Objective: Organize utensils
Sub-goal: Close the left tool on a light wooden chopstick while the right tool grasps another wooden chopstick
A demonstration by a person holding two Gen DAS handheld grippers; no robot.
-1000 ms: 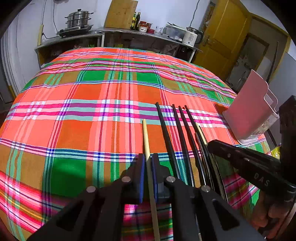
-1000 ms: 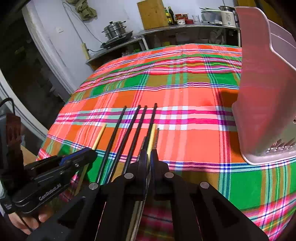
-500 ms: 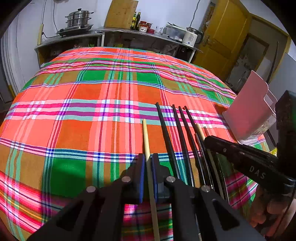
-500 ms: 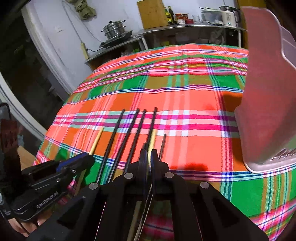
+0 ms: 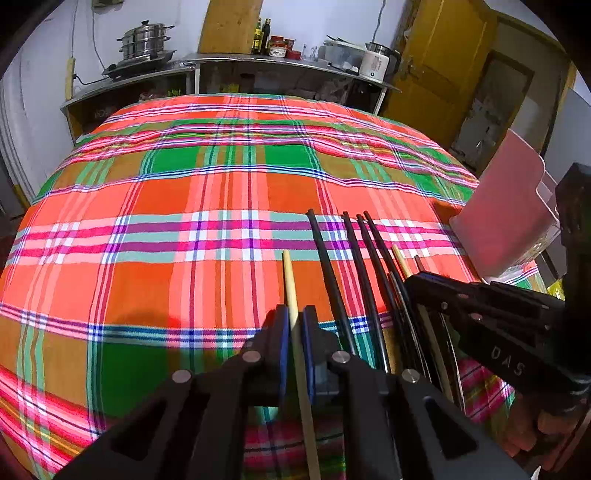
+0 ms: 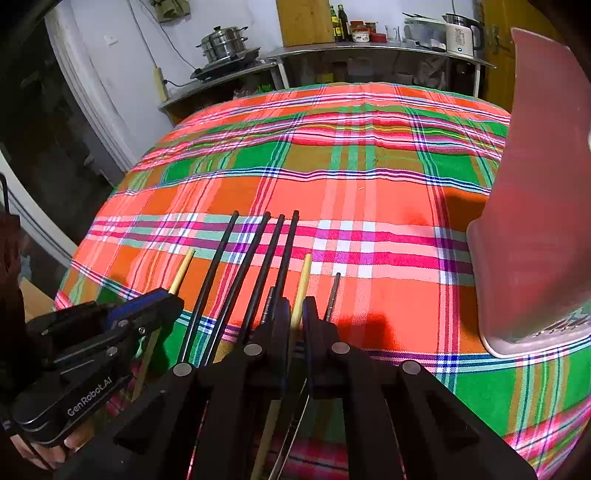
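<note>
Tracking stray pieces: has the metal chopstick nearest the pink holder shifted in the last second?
Yes. The metal chopstick has swung right, away from the black chopsticks, which lie unmoved on the cloth.

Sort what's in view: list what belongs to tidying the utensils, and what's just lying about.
Job: wooden chopstick in the left gripper; wooden chopstick in the right gripper; black chopsticks; thin metal chopsticks; pink holder.

Lying about: steamer pot; kettle; bottles; checked cloth.
</note>
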